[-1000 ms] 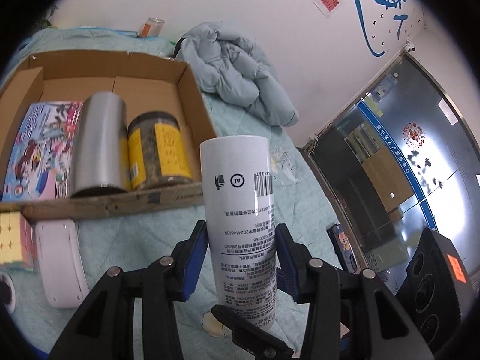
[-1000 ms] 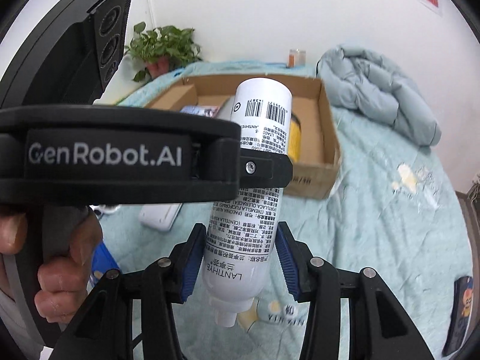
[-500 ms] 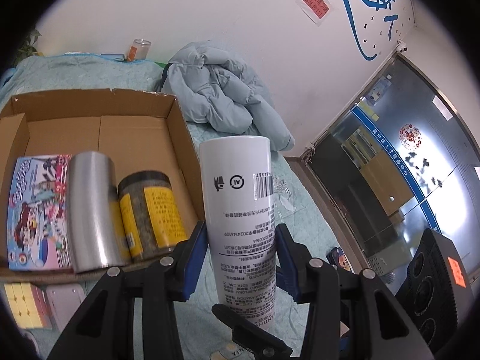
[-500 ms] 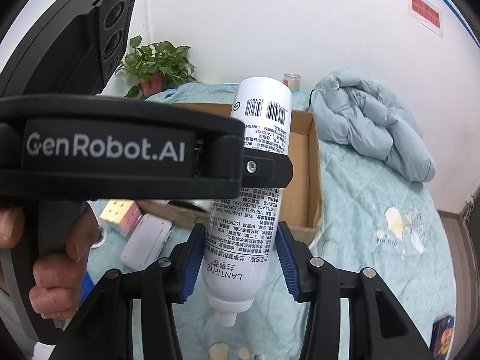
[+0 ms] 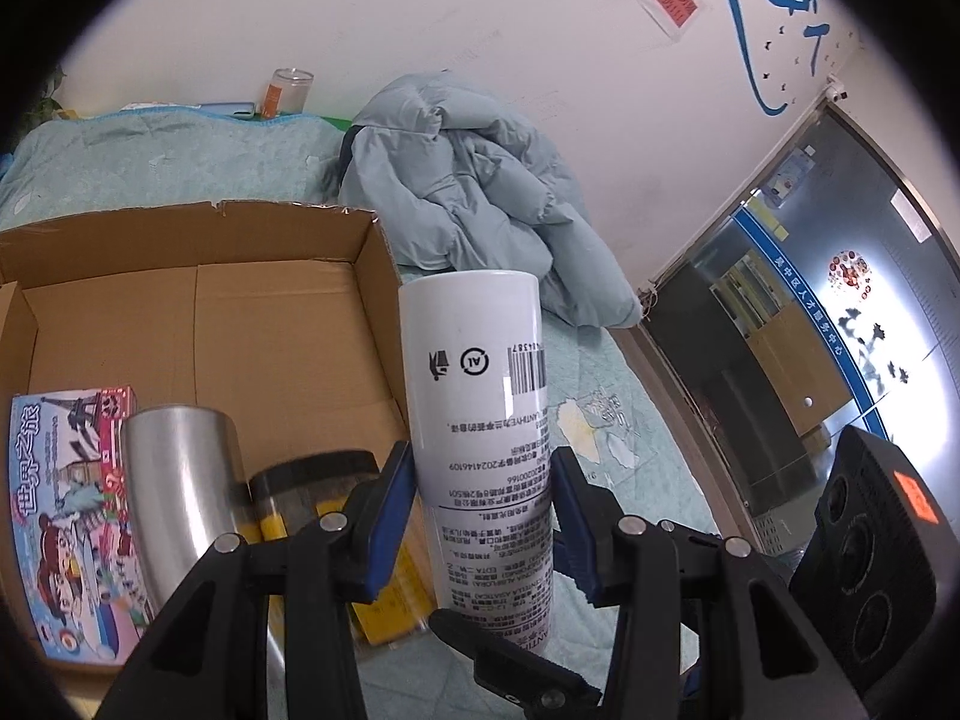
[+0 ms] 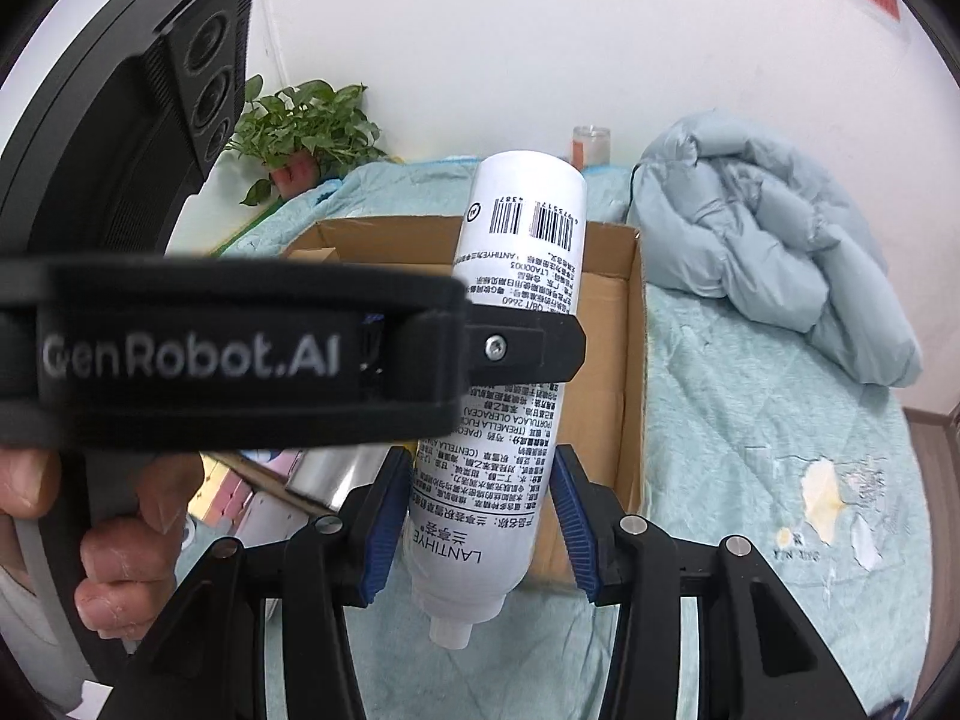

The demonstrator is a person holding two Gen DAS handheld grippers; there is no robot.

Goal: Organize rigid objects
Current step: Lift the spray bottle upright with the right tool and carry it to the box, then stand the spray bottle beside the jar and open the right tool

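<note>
A white spray bottle [image 5: 480,420] with black print and barcodes is held in the air, nozzle end toward me. My left gripper [image 5: 483,507] is shut on its lower body, blue pads on both sides. My right gripper [image 6: 480,519] is shut on the same bottle [image 6: 510,360] near its neck. In the right wrist view, the left gripper's finger [image 6: 522,348] crosses the bottle's middle, and a person's hand [image 6: 126,540] holds that gripper's handle. The bottle hangs over the right part of an open cardboard box [image 5: 270,312].
The box [image 6: 606,360] holds a colourful game box [image 5: 66,510], a steel tumbler [image 5: 174,480] and a black-lidded jar [image 5: 312,474]. A pale blue jacket [image 5: 480,210] lies on the teal bedcover beyond. A plant [image 6: 306,120] and a glass jar [image 5: 288,90] stand by the wall.
Both grippers have carried the bottle together toward the cardboard box, which now lies closer below. The cube and the white case beside the box have left the left wrist view. Both grips are unchanged.
</note>
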